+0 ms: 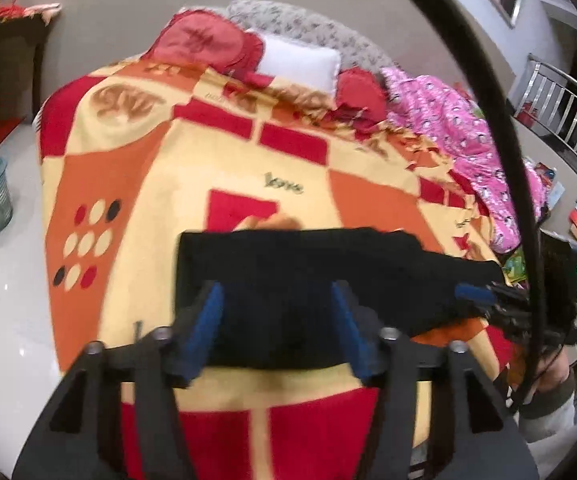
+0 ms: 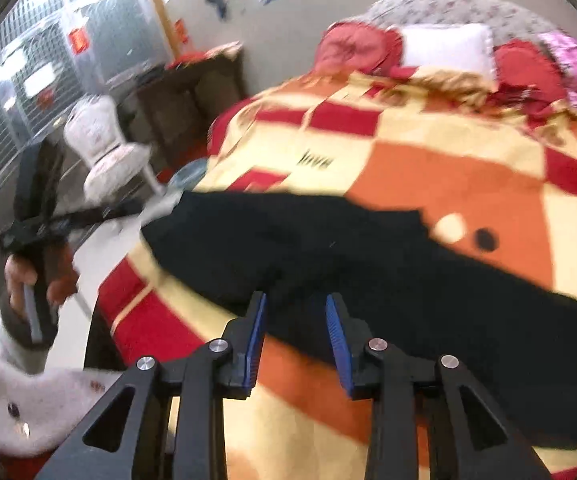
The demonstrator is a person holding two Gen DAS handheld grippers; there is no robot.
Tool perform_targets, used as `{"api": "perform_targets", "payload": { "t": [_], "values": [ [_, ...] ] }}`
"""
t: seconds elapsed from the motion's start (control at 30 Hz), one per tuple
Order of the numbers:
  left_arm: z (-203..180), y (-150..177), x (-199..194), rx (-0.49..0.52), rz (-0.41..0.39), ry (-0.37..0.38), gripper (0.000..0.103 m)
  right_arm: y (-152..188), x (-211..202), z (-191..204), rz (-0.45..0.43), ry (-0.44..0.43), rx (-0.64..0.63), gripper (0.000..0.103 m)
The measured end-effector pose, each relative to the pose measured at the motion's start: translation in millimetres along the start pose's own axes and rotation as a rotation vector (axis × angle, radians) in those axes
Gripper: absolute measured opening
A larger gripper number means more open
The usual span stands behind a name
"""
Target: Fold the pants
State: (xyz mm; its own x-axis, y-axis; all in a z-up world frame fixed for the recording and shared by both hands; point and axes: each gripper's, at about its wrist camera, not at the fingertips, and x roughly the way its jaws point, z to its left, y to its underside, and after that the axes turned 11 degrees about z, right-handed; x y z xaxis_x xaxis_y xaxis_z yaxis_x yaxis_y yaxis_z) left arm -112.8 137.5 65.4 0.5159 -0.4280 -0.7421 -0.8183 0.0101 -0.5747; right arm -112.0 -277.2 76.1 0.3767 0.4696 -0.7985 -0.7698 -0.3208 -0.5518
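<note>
Left gripper: jaws spread wide at lower centre of its view, holding nothing, blue pads framing the black pants. Right gripper: jaws parted, empty, tips over the near edge of the pants at lower centre. Pants: lying across the patterned blanket mid-frame.

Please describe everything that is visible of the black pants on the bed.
The black pants are plain, dark, soft-looking cloth with no visible detail. They lie flat on the patterned blanket, spread as a long band across the near part of the bed, with a fairly straight far edge. The open left gripper is above them, and the open right gripper is at their near edge. Neither one grips the cloth; actual contact cannot be judged.
</note>
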Motion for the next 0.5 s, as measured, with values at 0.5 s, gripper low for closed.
{"api": "perform_targets", "payload": {
  "t": [0.5],
  "values": [
    [-15.3,-3.3,72.3,0.022,0.072,-0.195,0.065,-53.9,91.1,-12.2,0.061,0.076,0.021,0.032]
  ]
}}
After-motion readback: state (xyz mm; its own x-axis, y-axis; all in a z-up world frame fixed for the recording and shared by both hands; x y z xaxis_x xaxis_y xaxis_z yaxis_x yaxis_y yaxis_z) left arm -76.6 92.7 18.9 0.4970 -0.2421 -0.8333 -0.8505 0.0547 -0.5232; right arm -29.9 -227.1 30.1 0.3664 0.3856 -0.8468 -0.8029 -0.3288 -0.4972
